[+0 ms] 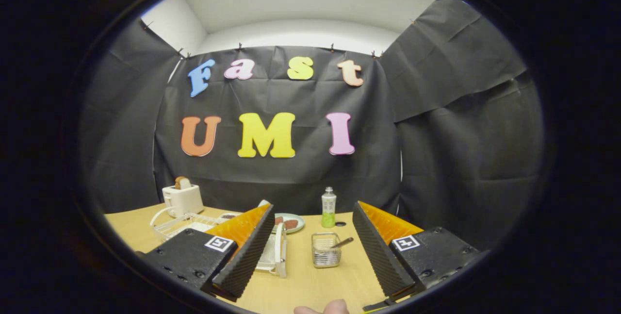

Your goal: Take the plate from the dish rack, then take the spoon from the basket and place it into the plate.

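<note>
The claw (310, 251) hung wide open above the bench (310, 285), holding nothing. The spoon (339, 243) stood in the basket (325, 251) just ahead; the dish rack (194, 224) sat left, its plate (263, 203) mostly hidden.

Rides the tongs (310, 236); faces forward, low over table (131, 231).

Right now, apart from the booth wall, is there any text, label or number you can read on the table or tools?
Bottle label: too small to read.
Square markers on the gripper: coded patterns, no legible words.
Gripper is open; basket with spoon sits just ahead, between its fingers.
</note>
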{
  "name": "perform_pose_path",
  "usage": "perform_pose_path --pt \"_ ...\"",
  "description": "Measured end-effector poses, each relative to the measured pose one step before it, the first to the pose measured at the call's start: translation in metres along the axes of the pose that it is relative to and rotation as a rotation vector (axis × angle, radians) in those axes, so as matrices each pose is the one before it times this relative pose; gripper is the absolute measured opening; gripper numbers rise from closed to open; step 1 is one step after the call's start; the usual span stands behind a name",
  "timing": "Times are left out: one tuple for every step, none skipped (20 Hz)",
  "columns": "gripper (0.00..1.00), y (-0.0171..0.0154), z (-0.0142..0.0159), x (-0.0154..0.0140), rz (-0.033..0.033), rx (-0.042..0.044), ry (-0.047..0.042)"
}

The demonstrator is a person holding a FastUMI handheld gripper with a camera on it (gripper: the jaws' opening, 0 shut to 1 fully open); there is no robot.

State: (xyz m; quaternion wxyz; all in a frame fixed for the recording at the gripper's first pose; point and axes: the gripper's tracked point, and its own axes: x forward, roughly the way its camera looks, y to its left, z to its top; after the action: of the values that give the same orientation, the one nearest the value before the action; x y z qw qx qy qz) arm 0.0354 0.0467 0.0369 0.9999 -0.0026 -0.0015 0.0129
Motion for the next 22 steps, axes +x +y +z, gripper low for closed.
perform_pose_path --pt "1.0 0.00719 0.00415 0.00757 0.00585 -0.00608 0.00306" --pt "1.0 0.00798 0.00282 0.01035 0.00494 -0.00572 0.00731" --pt "1.0 0.00902 0.00242 0.01094 0.00507 -0.00171 0.00678" --pt "1.0 0.00826 0.00066 0.01147 -0.00096 -0.00372 0.01508" --pt "1.0 0.00682 0.00065 0.01183 -0.00703 -0.00918 0.01201" --pt "1.0 0.0068 0.00132 0.01281 -0.01383 -0.01851 0.00947" --pt "1.0 0.00536 0.0012 0.01245 -0.01698 -0.02486 0.00698" --pt "1.0 0.00656 -0.00164 0.01161 -0.01753 -0.02766 0.01656" --pt "1.0 0.00896 -0.00266 0.01053 -0.00052 -0.01958 0.01832" --pt "1.0 0.01173 -0.00225 0.01021 0.00434 -0.01866 0.02332" --pt "1.0 0.00798 -0.00304 0.00945 0.0033 -0.02141 0.02103" --pt "1.0 0.00593 -0.0036 0.00945 0.00461 -0.02052 0.02573" --pt "1.0 0.00589 -0.00286 0.00964 0.00639 -0.01433 0.02555" --pt "1.0 0.00434 -0.00462 0.00948 0.00431 -0.01346 0.03191" --pt "1.0 0.00387 -0.00339 0.00887 0.00278 -0.00717 0.02899" --pt "1.0 0.00253 -0.00247 0.00868 -0.00171 -0.01309 0.02691" --pt "1.0 0.00218 -0.00226 0.00855 -0.00445 -0.01518 0.02341" --pt "1.0 0.00228 -0.002 0.00856 -0.00441 -0.0214 0.02697" --pt "1.0 0.0023 -0.0027 0.00774 -0.00363 -0.0218 0.0262" --pt "1.0 0.00144 -0.00191 0.00684 -0.00086 -0.01276 0.0241" --pt "1.0 0.00177 -0.00167 0.00693 0.00062 -0.01081 0.02562" --pt "1.0 0.00318 -0.00217 0.00614 0.00724 -0.00481 0.02414"
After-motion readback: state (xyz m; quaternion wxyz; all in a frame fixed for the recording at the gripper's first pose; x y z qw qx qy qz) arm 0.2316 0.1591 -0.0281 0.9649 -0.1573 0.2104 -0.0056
